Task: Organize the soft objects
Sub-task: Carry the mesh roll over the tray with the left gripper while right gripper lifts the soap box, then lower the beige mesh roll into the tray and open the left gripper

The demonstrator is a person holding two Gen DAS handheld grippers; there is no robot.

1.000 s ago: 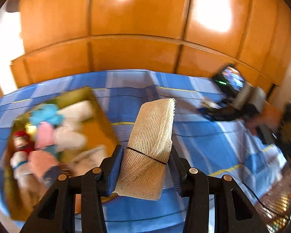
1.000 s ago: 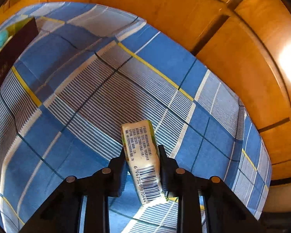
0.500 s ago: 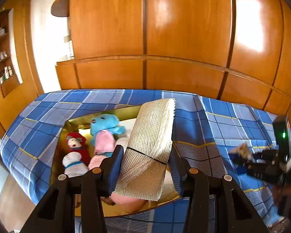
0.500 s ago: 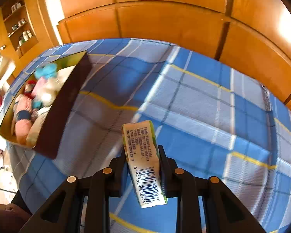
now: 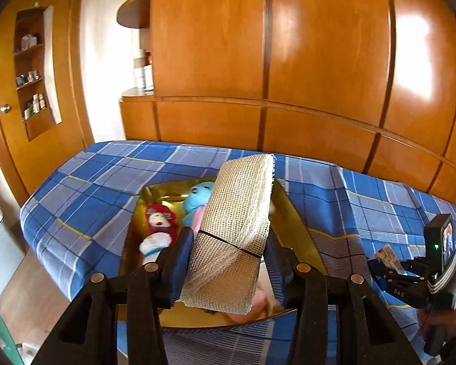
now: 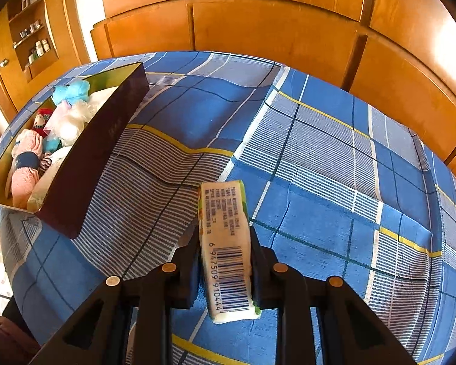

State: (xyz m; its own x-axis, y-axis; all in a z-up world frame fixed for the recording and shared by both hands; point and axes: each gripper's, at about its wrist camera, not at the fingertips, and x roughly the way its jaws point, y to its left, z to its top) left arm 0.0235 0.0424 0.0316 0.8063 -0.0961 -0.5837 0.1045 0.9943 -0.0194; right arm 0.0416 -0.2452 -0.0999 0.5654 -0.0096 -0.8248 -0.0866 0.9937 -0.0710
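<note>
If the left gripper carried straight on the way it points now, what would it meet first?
Most likely the open box of soft toys: the left gripper, shut on the mesh roll, points down into it. Depth is unclear, and the roll hides the box's middle.

From the left wrist view, the gold-lined box (image 5: 295,213) of plush toys, off to the left a second ago, now sits straight behind the gauze roll (image 5: 234,237). The right gripper (image 5: 389,266) (blurred a second ago at upper right) now shows sharp at the lower right edge. From the right wrist view, the box (image 6: 85,164), earlier only a sliver, now fills the left side.
</note>
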